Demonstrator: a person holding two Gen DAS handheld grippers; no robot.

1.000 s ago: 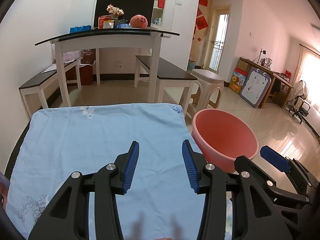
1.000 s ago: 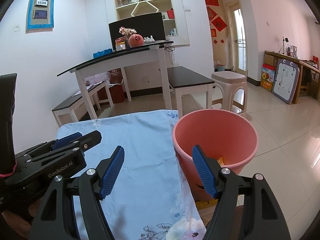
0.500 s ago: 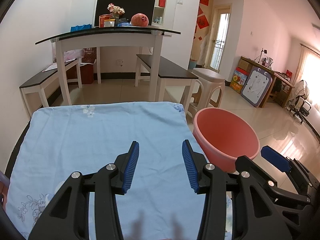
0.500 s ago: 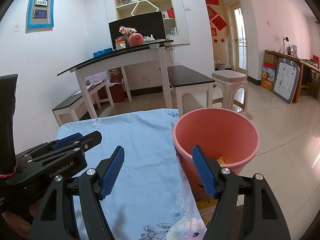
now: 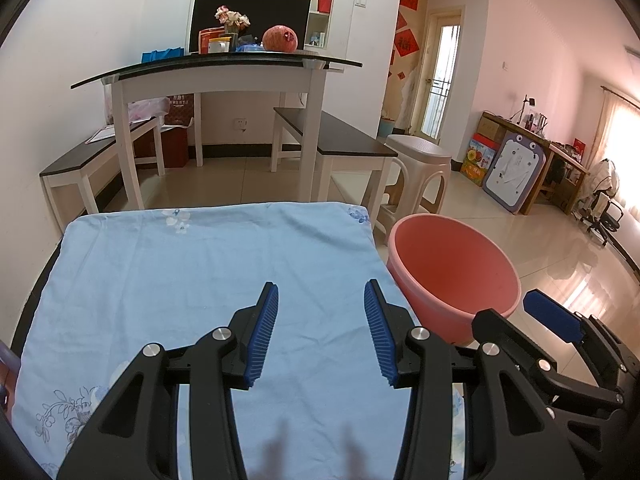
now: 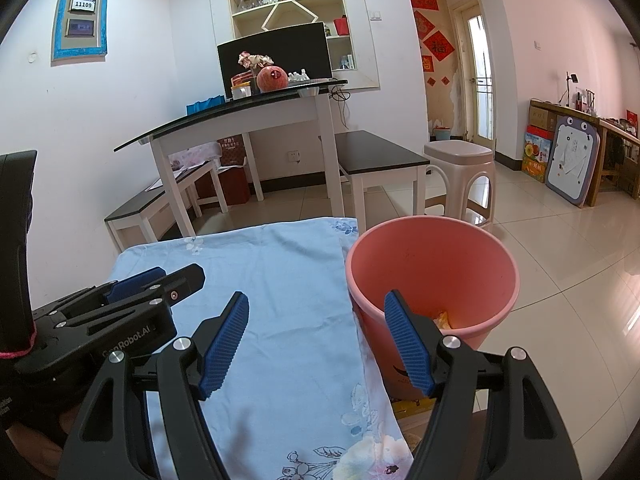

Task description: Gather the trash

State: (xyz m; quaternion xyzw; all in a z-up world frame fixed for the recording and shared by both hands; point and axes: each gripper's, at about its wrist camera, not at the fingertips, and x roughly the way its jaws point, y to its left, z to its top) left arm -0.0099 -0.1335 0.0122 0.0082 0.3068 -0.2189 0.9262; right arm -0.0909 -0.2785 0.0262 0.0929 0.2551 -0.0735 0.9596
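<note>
Trash (image 6: 442, 317) lies at the bottom of the pink bin (image 6: 432, 276), just beside the blue floral cloth (image 5: 192, 280) covering the desk. Both the left gripper (image 5: 320, 336) and right gripper (image 6: 316, 340) hang above it, jaws apart, holding nothing.

White walls; glossy pale tiled floor (image 6: 568, 240) reflecting daylight. A glass-topped white table (image 5: 224, 68) stands against the far wall, flanked by two dark-topped benches (image 5: 332, 140). Behind it: a black monitor (image 6: 276, 50) and a recessed wall shelf (image 6: 292, 0). A beige plastic stool (image 6: 460, 168) stands near a glazed door (image 6: 478, 76). Red paper decorations (image 6: 438, 46) hang beside the door. Bright curtained window (image 5: 624, 152) far right.
</note>
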